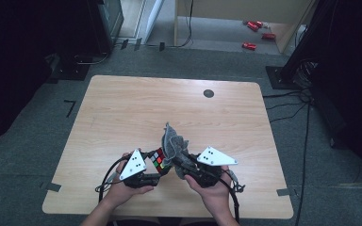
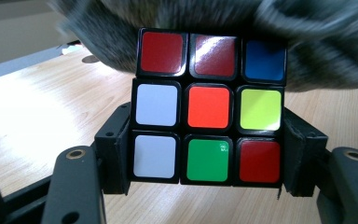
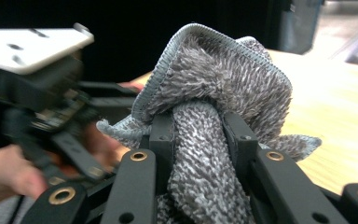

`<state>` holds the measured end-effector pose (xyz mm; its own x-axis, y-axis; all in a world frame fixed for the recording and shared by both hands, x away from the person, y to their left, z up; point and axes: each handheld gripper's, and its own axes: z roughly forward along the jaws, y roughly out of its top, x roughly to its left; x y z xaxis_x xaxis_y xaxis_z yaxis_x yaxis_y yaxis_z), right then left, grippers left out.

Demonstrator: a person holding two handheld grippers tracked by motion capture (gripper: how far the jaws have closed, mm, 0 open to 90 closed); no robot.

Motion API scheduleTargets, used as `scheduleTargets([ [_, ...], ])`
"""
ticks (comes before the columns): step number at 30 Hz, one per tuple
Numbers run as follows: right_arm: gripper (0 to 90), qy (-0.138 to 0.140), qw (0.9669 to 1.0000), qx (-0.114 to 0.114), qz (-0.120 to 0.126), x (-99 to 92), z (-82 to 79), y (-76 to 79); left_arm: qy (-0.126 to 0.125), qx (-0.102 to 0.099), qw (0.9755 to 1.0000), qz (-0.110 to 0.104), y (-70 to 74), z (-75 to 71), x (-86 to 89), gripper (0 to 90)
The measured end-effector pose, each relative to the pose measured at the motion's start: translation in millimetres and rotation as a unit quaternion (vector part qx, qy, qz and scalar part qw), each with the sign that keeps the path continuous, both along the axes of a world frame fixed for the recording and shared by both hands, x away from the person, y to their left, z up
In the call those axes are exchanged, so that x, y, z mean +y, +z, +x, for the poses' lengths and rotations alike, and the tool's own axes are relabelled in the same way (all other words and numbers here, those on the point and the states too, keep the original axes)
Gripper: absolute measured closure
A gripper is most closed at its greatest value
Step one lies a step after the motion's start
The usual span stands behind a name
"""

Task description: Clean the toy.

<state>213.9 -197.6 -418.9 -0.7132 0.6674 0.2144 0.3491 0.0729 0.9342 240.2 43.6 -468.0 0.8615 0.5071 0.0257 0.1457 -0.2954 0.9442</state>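
Left gripper (image 1: 156, 162): your two black jaws are clamped on the sides of one scrambled, black-framed colour puzzle cube (image 2: 208, 106), held just above the near edge of the table.
Right gripper (image 1: 181, 162): your jaws pinch a bunched fold of one fluffy grey microfibre cloth (image 3: 214, 107).
Cloth: it stands up from the right gripper and drapes against the far side of the cube.
Cube face toward you: nine stickers, namely three red, two white, one blue, one orange, one yellow-green, one green.
Table (image 1: 122, 108): one light wooden top with one dark round grommet (image 1: 209, 93) near its far edge.
Floor: four small red objects (image 1: 257, 33) lie well beyond the table.
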Motion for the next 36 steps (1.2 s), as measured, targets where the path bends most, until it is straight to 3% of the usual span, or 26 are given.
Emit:
scheduleTargets([
  [3,70.2,-0.001,1.0,0.006,0.002,-2.1,3.5,-3.1,0.002,-0.002,1.0,0.003,0.4,-0.3,0.3,34.2],
  [9,70.2,-0.033,0.9982,0.05,0.004,-14.6,14.8,-17.6,-0.001,-0.004,1.0,0.004,-0.1,0.0,0.5,34.2],
  [14,70.0,0.002,0.9998,0.018,0.009,-0.9,2.6,-1.9,0.0,-0.009,0.9998,0.015,-2.4,-0.5,-1.2,34.2],
  [16,70.0,0.005,1.0,0.003,-0.005,2.7,0.4,0.4,0.001,-0.01,0.9999,0.013,-1.5,-1.5,-1.6,34.2],
  [21,70.0,-0.031,0.9991,0.027,-0.015,-9.6,10.3,-13.8,0.005,-0.014,0.9998,0.015,0.2,-1.7,-0.7,34.2],
  [24,70.0,-0.033,0.9989,0.031,-0.014,-10.6,10.2,-14.5,0.008,-0.008,0.9999,0.012,-0.5,0.4,0.3,34.2],
  [29,69.9,0.0,0.9995,-0.012,-0.028,4.6,-0.6,-2.1,0.006,-0.006,0.9998,0.015,-2.6,0.4,-0.7,34.2],
  [31,69.7,0.002,0.9993,-0.018,-0.033,5.8,-0.9,-2.3,0.007,-0.009,0.9998,0.018,-2.0,-0.1,-1.1,34.2],
  [36,69.4,-0.02,0.9995,0.018,-0.019,-8.1,10.0,-15.5,0.007,-0.01,0.9997,0.02,-1.3,-0.4,-1.1,34.2],
])
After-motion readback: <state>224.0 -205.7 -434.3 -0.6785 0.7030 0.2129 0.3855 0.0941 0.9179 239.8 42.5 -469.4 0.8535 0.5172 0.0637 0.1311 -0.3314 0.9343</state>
